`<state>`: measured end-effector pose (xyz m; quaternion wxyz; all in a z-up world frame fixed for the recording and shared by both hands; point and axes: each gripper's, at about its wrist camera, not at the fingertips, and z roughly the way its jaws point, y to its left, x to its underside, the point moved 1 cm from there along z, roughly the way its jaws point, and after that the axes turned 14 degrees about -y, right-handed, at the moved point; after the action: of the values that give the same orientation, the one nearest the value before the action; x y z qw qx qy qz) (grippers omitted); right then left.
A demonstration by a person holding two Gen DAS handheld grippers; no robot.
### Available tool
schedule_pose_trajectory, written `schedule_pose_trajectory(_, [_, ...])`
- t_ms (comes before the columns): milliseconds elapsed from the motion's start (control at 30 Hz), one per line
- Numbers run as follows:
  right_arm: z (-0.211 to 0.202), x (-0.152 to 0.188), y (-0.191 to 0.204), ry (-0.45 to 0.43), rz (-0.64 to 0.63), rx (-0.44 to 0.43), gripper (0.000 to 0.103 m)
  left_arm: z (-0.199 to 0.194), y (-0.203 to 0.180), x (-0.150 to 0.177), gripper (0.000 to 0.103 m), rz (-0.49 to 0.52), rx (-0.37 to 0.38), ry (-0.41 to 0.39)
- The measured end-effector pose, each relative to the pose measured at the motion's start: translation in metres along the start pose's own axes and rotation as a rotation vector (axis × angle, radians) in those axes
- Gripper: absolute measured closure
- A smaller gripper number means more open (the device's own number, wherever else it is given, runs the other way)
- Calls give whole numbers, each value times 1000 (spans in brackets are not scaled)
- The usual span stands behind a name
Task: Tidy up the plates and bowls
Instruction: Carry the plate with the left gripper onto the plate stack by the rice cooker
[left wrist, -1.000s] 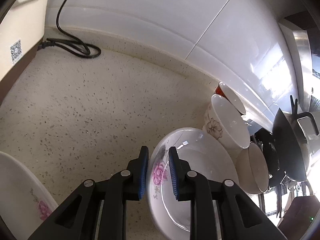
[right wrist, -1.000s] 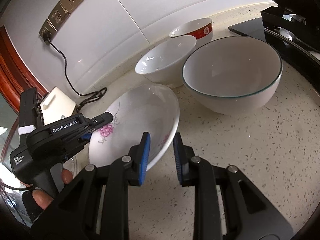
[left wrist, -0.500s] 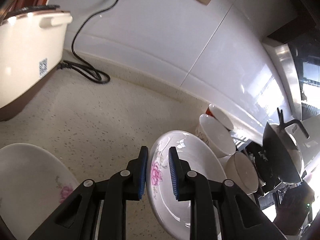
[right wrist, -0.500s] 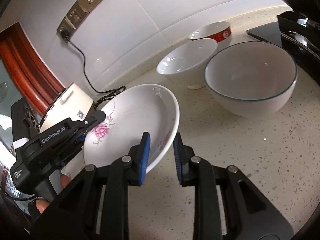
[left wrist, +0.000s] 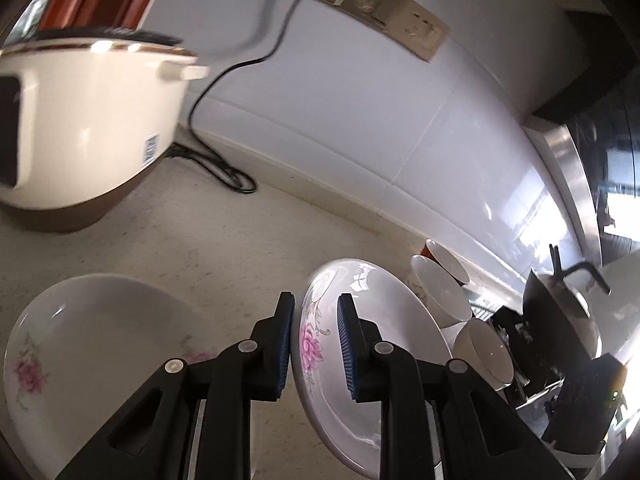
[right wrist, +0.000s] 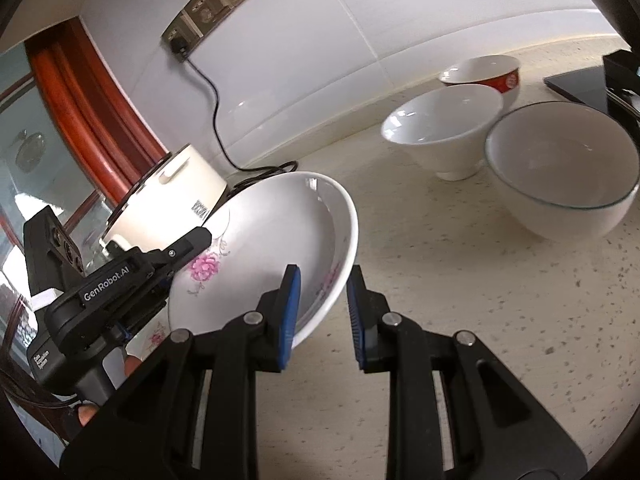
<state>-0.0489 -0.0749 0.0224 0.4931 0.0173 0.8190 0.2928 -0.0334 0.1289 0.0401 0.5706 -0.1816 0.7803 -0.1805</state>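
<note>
A white deep plate with pink flowers [left wrist: 380,308] hangs tilted above the speckled counter. My left gripper [left wrist: 314,336] is shut on its near rim. In the right wrist view the same plate [right wrist: 280,232] fills the middle. My right gripper [right wrist: 322,316] is shut on its opposite rim, while the left gripper's upper finger [right wrist: 192,242] lies on the flowered edge. A second floral plate [left wrist: 88,340] rests flat on the counter at lower left, and a sliver of it [right wrist: 156,336] shows under the held plate. Three bowls stand to the right: a white cone bowl [right wrist: 444,128], a red-banded bowl [right wrist: 480,72] and a large green-rimmed bowl [right wrist: 560,168].
A cream rice cooker [left wrist: 88,120] stands at the left by the wall, with its black cord [left wrist: 224,172] coiled on the counter. A black wok [left wrist: 560,312] and a dark hob [right wrist: 580,84] lie beyond the bowls. A hand [right wrist: 86,416] grips the left tool.
Both grippers have carried the plate up and leftward, away from the bowls. The rice cooker and the second floral plate have come much further into view.
</note>
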Motion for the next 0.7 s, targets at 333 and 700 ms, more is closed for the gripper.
schedule_pose_trajectory(333, [8, 13, 44, -3, -106, -42, 76, -36, 30, -13, 81, -83, -39, -134])
schedule_pose_trajectory(700, [27, 33, 80, 62, -159, -80, 76, -59, 67, -16, 76, -194, -170, -241])
